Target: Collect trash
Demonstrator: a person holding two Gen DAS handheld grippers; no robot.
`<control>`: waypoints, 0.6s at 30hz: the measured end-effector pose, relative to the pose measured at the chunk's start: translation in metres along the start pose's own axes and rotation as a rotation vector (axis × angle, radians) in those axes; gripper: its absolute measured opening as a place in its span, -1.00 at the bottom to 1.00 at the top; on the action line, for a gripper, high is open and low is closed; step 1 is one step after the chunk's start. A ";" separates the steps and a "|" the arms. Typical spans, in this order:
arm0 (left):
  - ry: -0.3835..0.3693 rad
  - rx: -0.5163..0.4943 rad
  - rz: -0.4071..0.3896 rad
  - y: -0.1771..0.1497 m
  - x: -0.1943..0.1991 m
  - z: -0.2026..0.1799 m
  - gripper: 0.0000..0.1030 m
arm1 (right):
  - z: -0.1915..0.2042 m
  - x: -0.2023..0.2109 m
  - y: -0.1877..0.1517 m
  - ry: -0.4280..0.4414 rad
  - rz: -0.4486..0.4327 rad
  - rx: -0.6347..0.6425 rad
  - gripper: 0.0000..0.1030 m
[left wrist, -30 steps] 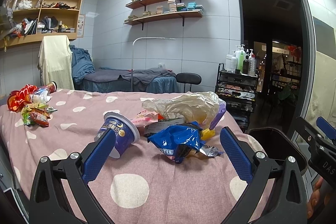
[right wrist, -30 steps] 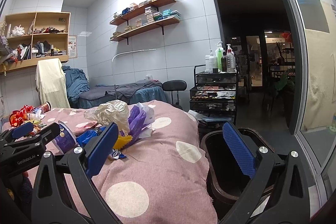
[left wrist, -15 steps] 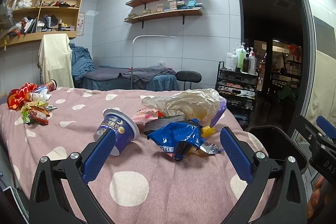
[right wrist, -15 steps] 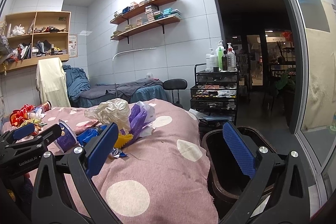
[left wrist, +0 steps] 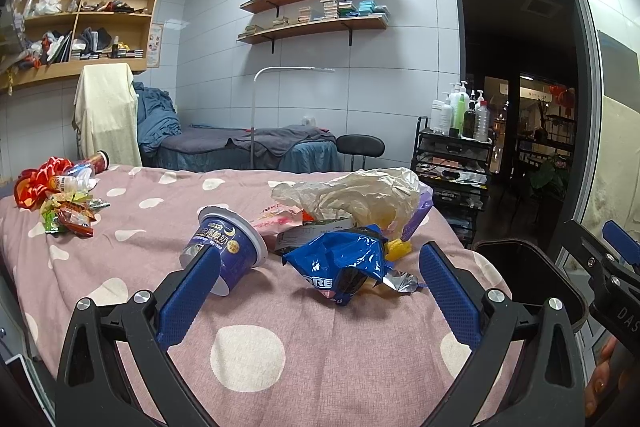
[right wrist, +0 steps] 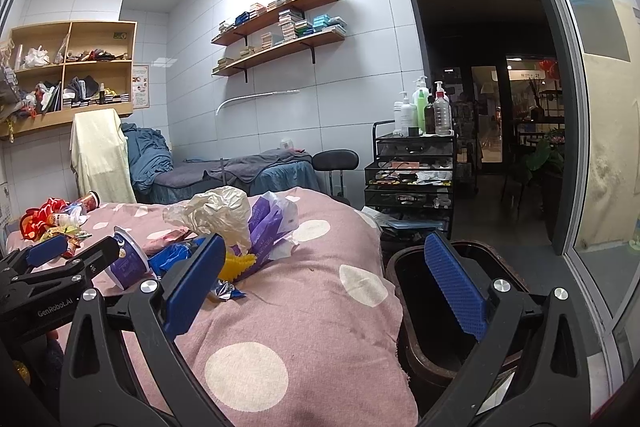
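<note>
Trash lies on a pink polka-dot bed (left wrist: pixel 248 355): a blue crumpled snack bag (left wrist: pixel 340 263), a tipped purple cup (left wrist: pixel 228 247), a beige plastic bag (left wrist: pixel 360 195) and a purple packet (right wrist: pixel 264 227). My left gripper (left wrist: pixel 316 279) is open and empty, hovering just short of the blue bag and cup. My right gripper (right wrist: pixel 320 279) is open and empty, between the bed's end and a dark trash bin (right wrist: pixel 432 307). The bin also shows in the left wrist view (left wrist: pixel 524 275).
More wrappers and a bottle (left wrist: pixel 60 195) lie at the bed's far left. A black trolley with bottles (right wrist: pixel 412 167), a stool (right wrist: pixel 336 163) and another bed (left wrist: pixel 240 147) stand behind. A glass door (right wrist: pixel 592 147) is at the right.
The left gripper has shifted slightly, so the blue bag and cup sit a bit higher between its fingers. The right gripper has barely moved. Both stay open.
</note>
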State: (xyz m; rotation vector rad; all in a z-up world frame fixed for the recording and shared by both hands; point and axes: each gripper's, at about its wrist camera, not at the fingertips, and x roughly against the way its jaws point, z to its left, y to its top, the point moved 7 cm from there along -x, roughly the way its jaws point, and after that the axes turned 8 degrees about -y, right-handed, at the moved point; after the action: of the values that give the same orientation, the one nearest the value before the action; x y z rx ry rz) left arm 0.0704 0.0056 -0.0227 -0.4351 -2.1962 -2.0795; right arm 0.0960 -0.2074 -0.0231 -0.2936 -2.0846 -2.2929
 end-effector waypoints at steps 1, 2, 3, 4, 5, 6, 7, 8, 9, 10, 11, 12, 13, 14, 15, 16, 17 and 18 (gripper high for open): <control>0.000 0.000 0.000 0.000 0.000 0.000 0.90 | 0.000 0.000 0.000 0.000 0.000 0.000 0.91; -0.001 0.001 0.001 0.000 0.000 0.000 0.90 | 0.000 0.000 0.000 0.000 0.000 -0.001 0.91; 0.000 0.000 0.000 0.000 0.000 0.000 0.90 | 0.000 0.000 0.000 0.000 0.001 -0.001 0.91; 0.000 0.000 0.000 0.000 0.000 0.000 0.90 | 0.000 0.000 0.000 0.000 0.002 -0.002 0.91; 0.000 0.000 0.000 0.000 0.000 0.000 0.90 | 0.000 0.000 0.000 -0.001 0.001 -0.001 0.91; 0.000 0.001 0.000 0.000 0.000 0.000 0.90 | 0.000 0.000 0.000 0.000 0.001 -0.001 0.91; 0.000 0.001 0.000 0.000 0.000 0.000 0.90 | 0.000 0.000 0.000 0.000 0.000 -0.001 0.91; 0.000 0.002 0.001 0.000 0.000 0.000 0.90 | 0.000 0.000 0.000 0.000 0.000 0.000 0.91; 0.000 0.000 0.000 0.000 0.000 0.000 0.90 | 0.000 0.000 -0.001 0.000 0.001 0.001 0.91; 0.000 0.000 0.001 0.000 0.000 0.000 0.90 | 0.000 0.000 -0.001 0.000 0.001 0.001 0.91; 0.000 -0.001 0.001 0.000 0.000 0.000 0.90 | 0.001 0.001 -0.001 0.001 0.002 0.001 0.91; 0.001 0.000 0.001 0.000 0.000 0.000 0.90 | 0.001 0.001 -0.001 0.000 0.002 0.001 0.91; 0.000 0.000 0.001 0.000 0.000 0.000 0.90 | 0.001 0.000 -0.001 0.000 0.002 0.001 0.91; 0.000 0.000 0.001 0.000 0.000 0.000 0.90 | 0.001 0.001 -0.001 0.000 0.002 0.000 0.91; 0.001 -0.001 0.001 0.000 0.000 0.000 0.90 | 0.001 0.000 -0.001 0.000 0.002 0.000 0.91; 0.001 -0.002 0.002 -0.001 0.000 0.000 0.90 | 0.001 0.000 -0.002 0.001 0.003 -0.001 0.91; 0.002 -0.003 0.002 -0.002 0.001 0.000 0.90 | 0.001 0.000 -0.002 0.001 0.002 -0.001 0.91; 0.002 -0.002 0.002 -0.001 0.001 0.000 0.90 | 0.001 0.000 -0.001 0.001 0.002 -0.001 0.91</control>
State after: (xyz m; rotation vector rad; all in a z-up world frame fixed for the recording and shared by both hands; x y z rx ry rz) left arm 0.0694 0.0058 -0.0240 -0.4344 -2.1926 -2.0800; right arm 0.0956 -0.2062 -0.0243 -0.2950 -2.0818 -2.2923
